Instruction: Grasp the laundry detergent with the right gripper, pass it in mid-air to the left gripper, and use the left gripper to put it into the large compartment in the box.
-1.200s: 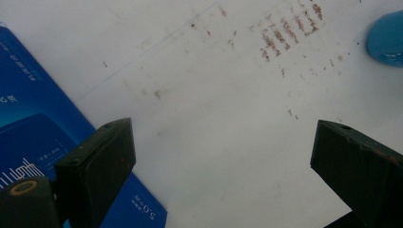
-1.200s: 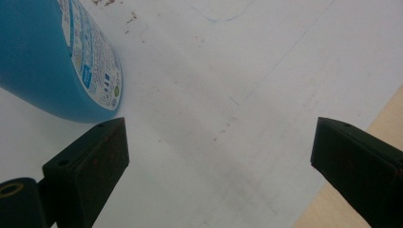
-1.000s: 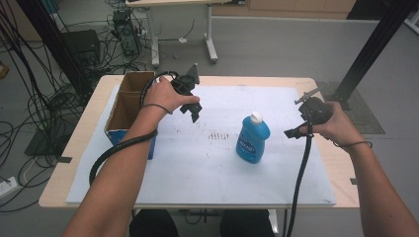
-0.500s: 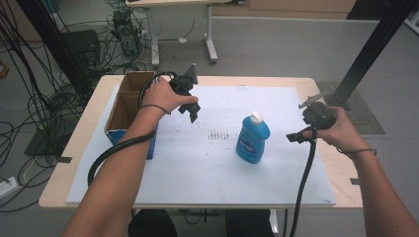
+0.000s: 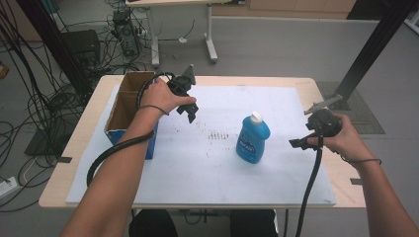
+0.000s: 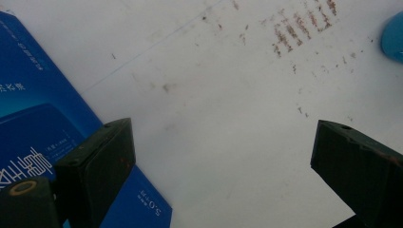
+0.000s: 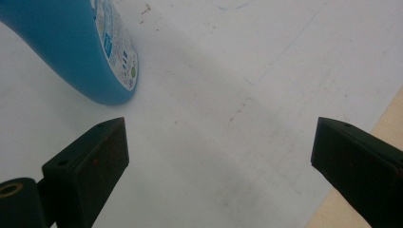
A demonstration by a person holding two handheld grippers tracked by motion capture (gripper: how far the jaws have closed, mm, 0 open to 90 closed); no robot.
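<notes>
A blue bottle (image 5: 253, 139) with a white cap stands upright near the middle of the white sheet (image 5: 207, 168); its base (image 7: 90, 57) fills the upper left of the right gripper view. My right gripper (image 5: 300, 142) is held a little to the bottle's right, open with nothing between its jaws. My left gripper (image 5: 190, 112) hovers over the sheet beside an open cardboard box (image 5: 129, 106) with blue printed sides (image 6: 33, 118). It is open and holds nothing. The bottle's edge (image 6: 393, 35) shows at the far right of the left gripper view.
Brown smudges (image 5: 217, 135) mark the sheet between the grippers. The wooden table's edge (image 5: 346, 173) runs past the sheet on the right. Cables (image 5: 34, 113) and a desk's legs (image 5: 210, 42) lie on the floor behind the table.
My right gripper has dropped lower and drawn back toward the near right of the bottle. The left gripper has barely moved.
</notes>
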